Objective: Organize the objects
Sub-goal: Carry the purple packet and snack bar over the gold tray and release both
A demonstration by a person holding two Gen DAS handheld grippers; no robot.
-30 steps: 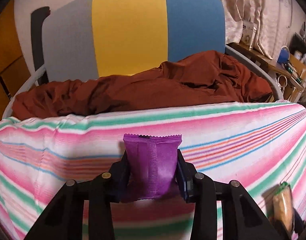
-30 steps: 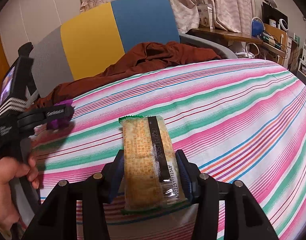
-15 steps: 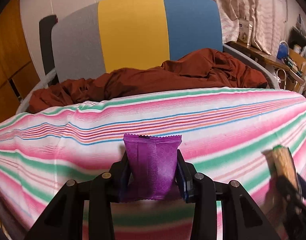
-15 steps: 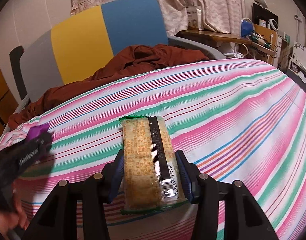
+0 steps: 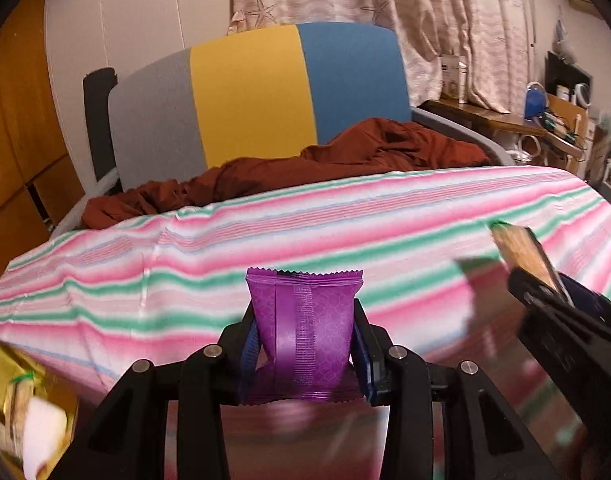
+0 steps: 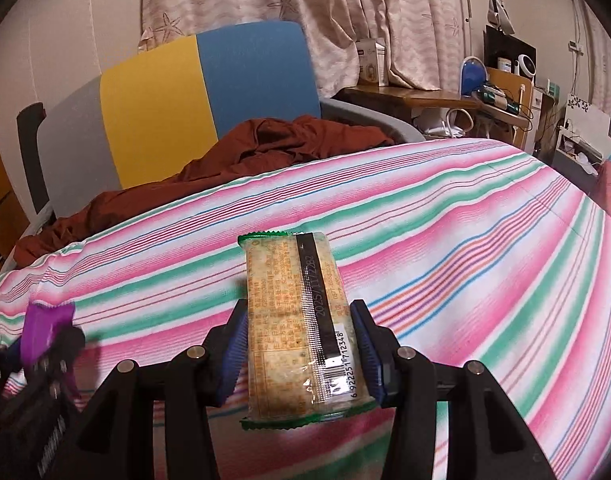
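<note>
My left gripper is shut on a small purple snack packet, held upright above the striped cloth. In the right wrist view my right gripper is shut on a long cracker packet with a green edge, a black strip and a barcode. Each gripper shows in the other's view: the right one with its cracker packet at the right edge, the left one with the purple packet at the lower left, blurred.
A gold packet lies at the lower left in the left wrist view. Beyond the striped cloth lie a rust-brown blanket and a grey, yellow and blue headboard. A cluttered wooden desk stands at the back right.
The left gripper has pulled back from the headboard with the purple packet; more striped cloth and the gold packet have come into view. The right gripper shifted slightly, still holding the cracker packet.
</note>
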